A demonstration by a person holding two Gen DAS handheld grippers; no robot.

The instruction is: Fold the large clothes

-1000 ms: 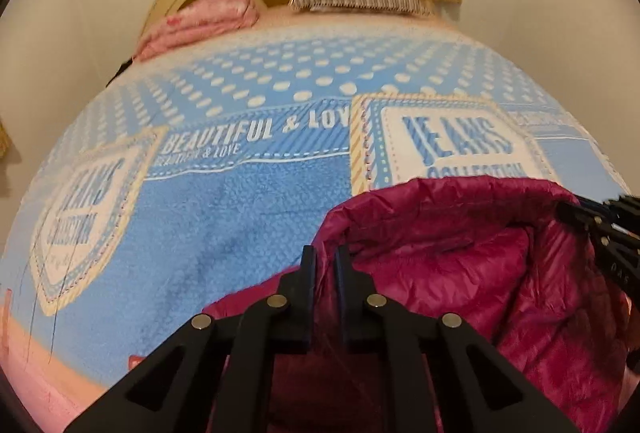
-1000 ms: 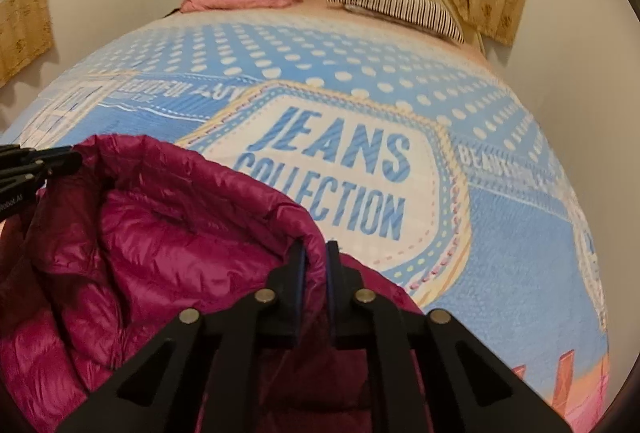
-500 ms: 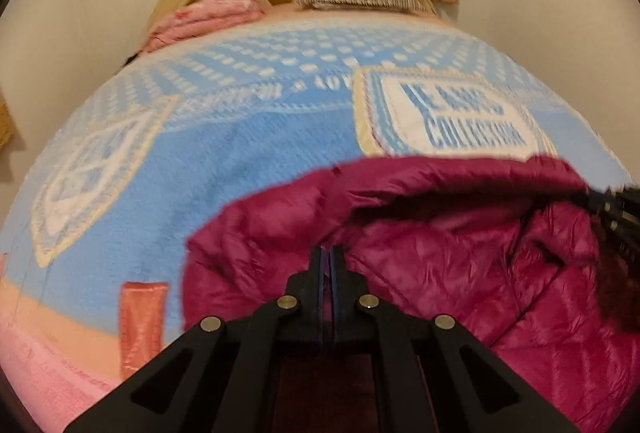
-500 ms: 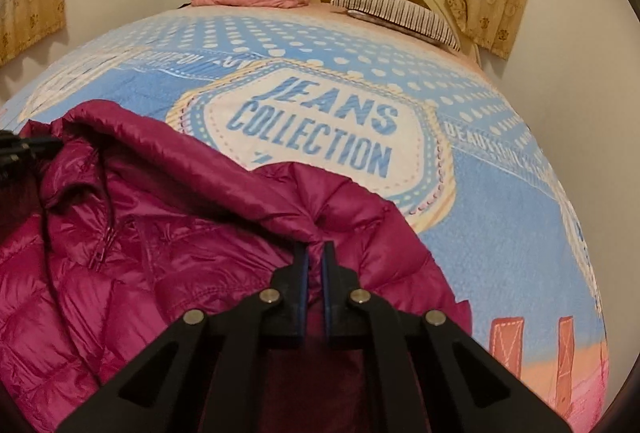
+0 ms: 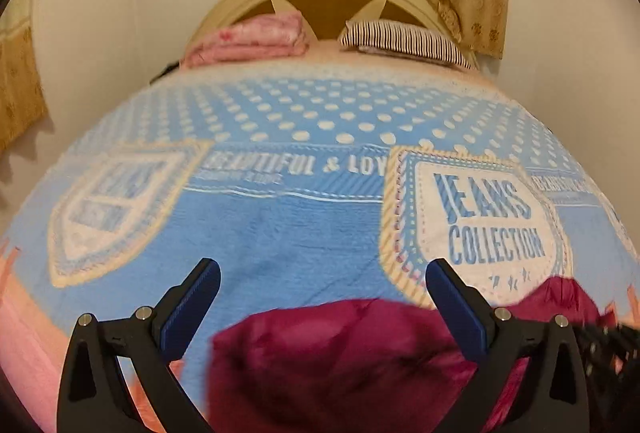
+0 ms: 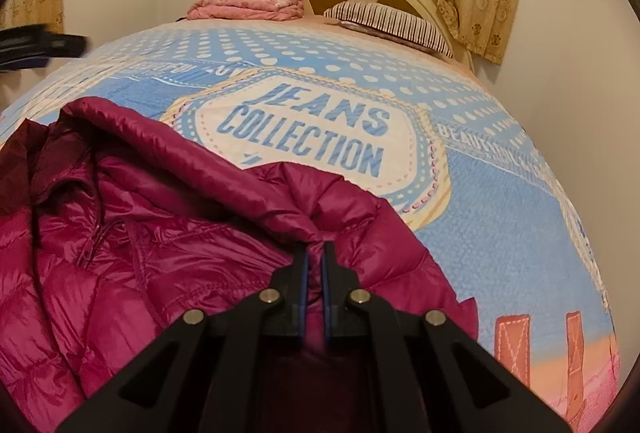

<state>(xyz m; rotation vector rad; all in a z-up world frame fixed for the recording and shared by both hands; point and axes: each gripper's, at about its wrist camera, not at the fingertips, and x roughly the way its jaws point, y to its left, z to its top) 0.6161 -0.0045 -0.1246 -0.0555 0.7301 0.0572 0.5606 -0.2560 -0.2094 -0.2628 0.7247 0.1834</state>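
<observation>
At lower centre of both frames, on the bed (image 6: 500,233), the jacket (image 6: 160,241) lies; right gripper (image 6: 314,265) jaws pinch its edge to anchor it, while left gripper (image 5: 320,281) jaws are opening, nothing between them.

1. The left gripper (image 5: 322,279) is opening, its fingers (image 5: 192,297) spread wide with nothing between them.
2. The magenta puffer jacket (image 5: 340,357) lies blurred at six o'clock on the blue bedspread (image 5: 280,233).
3. A pink folded blanket (image 5: 252,41) and a striped pillow (image 5: 404,41) sit at twelve o'clock.
</observation>
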